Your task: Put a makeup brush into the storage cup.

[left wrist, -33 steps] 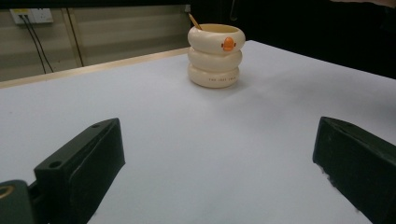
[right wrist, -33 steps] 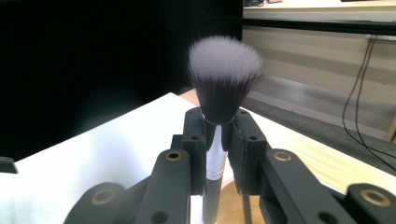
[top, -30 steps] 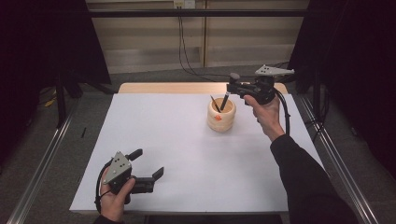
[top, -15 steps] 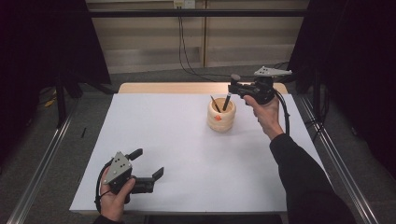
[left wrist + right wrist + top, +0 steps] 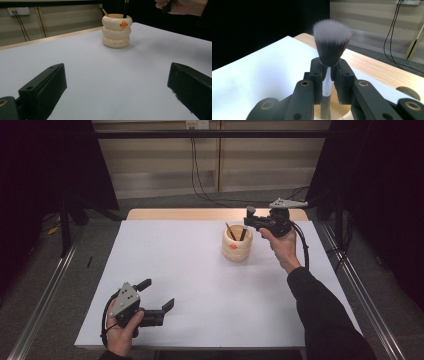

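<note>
Two grippers are at work: your right gripper has its jaws clamped on the silver ferrule of a black-handled makeup brush with a soft grey bristle head, held upright with its handle down inside the cream ringed pen holder with an orange duck bill. One thin stick leans in that holder too. The brush looks light, stiff in the handle and likely slippery there; the ferrule is a good place to hold. Your left gripper rests on the white worktop, jaws apart and empty.
</note>
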Motion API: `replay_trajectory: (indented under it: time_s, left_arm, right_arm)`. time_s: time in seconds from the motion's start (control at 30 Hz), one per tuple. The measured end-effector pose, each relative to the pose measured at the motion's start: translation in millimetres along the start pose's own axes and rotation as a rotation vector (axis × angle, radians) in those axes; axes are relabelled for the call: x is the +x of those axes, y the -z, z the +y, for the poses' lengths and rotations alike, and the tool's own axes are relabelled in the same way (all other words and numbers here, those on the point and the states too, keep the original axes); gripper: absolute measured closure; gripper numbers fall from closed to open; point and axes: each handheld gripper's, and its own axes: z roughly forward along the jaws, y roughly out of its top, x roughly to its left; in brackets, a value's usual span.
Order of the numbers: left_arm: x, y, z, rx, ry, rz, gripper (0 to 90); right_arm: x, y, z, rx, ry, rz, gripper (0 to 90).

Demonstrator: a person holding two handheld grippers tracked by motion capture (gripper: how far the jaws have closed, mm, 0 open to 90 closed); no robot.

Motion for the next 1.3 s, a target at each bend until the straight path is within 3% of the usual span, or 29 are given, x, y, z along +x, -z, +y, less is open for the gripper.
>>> replay_trajectory:
  time_s: [0.43,0.8,1.1,1.3]
  left_arm:
    - [0.1,0.0,-0.6,0.005,-0.002,0.002,1.9]
    - [1.4,-1.9,-1.2,0.007,-0.001,0.008,1.9]
    - [0.8,-1.1,-1.4,0.012,-0.006,0.013,1.9]
    - [0.3,-1.0,-1.2,0.011,-0.009,0.014,1.9]
  right_arm:
    - [-1.5,-1.8,-12.1,0.004,-0.011,-0.016,77.5]
    - [-2.4,-3.5,-13.6,0.003,-0.014,-0.004,76.8]
    - [-1.1,-4.3,-14.9,0.003,-0.016,0.001,63.8]
    - [1.8,-3.3,-13.7,-0.008,0.003,0.003,41.6]
